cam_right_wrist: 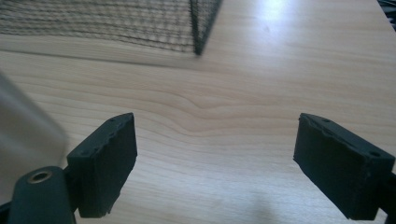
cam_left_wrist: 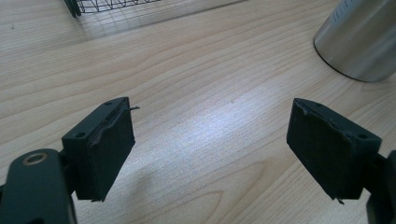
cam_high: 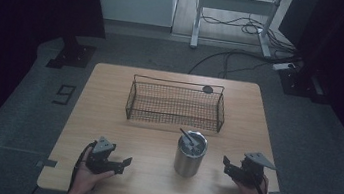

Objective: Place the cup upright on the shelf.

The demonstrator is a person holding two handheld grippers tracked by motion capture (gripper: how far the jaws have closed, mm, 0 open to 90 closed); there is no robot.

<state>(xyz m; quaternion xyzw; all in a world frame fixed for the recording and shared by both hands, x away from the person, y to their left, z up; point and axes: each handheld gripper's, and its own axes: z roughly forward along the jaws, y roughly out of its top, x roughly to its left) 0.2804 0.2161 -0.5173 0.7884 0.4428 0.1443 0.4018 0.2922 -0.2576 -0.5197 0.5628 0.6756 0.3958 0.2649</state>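
A pale, rectangular wooden table (cam_high: 106, 118) with fine straight grain carries three things. At its near middle stands a cylindrical brushed stainless-steel tumbler (cam_high: 190, 155), upright, capped by a lid with a dark slider piece lying across the top; its wall has a dull satin shine. Beyond it, toward the far edge, sits a long, shallow black wire-mesh basket (cam_high: 176, 105) with a thin rod rim and a raised handle loop at each end. A small dark round disc (cam_high: 208, 89) shows at the basket's far rim.

The left gripper (cam_high: 118, 164) rests low over the table at the near left, well apart from the tumbler, with a grey three-cornered plate on top and a cable trailing past the hand. In the left gripper view its two matte black pads (cam_left_wrist: 107, 149), blocky and slightly frayed at the edges, stand wide with bare wood between them: the claw is released, grasping nothing.

The right gripper (cam_high: 229, 168) is held just right of the tumbler, its tips pointing toward the steel wall without touching it. In the right gripper view its rubbery black pads (cam_right_wrist: 109, 163) also stand apart over bare grain, so this claw too is released, the tumbler a blurred grey shape at the left edge.
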